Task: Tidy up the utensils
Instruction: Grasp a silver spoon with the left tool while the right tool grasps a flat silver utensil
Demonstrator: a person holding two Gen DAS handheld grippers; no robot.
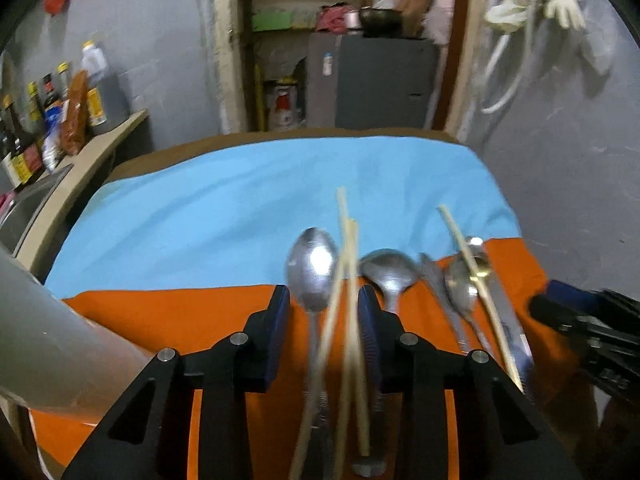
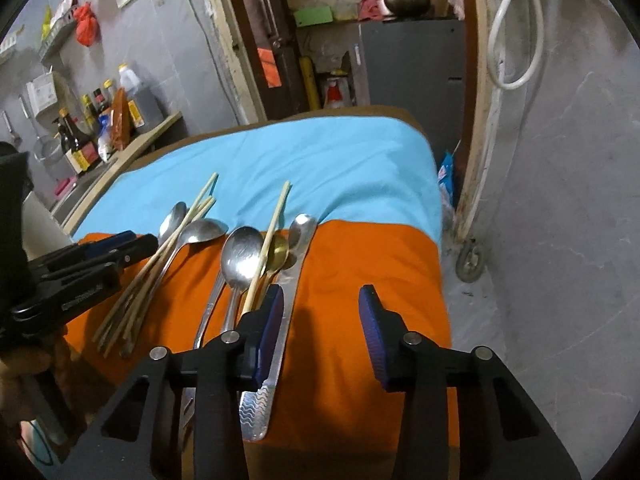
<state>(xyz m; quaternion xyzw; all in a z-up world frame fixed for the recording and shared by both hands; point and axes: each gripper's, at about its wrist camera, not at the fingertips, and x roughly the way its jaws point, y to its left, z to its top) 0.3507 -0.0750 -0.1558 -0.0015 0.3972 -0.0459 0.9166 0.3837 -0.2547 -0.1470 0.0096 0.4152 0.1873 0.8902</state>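
Pick-up step: your left gripper [image 1: 324, 312] straddles chopsticks [image 1: 349, 280] and a spoon [image 1: 314, 268] on the orange cloth [image 1: 180, 320], jaws narrowed, not pinching. Right gripper [image 2: 320, 312] gapes over bare cloth beside the knife [image 2: 280, 340]. Next, close on one bundle.

- Orange cloth [image 2: 360, 280] covers the near part of the table
- Sky-blue cloth [image 1: 240, 208] covers the far part
- Pale tan wooden chopsticks [image 2: 144, 280]
- Shiny silver spoon [image 1: 314, 268]
- Gold-coloured spoon [image 2: 278, 254]
- Silver flat utensil [image 2: 276, 360] with a wavy embossed handle pattern
- Black right gripper [image 2: 322, 320] with dark blue ribbed pads [image 2: 374, 336]
- Grey walls [image 2: 560, 200]
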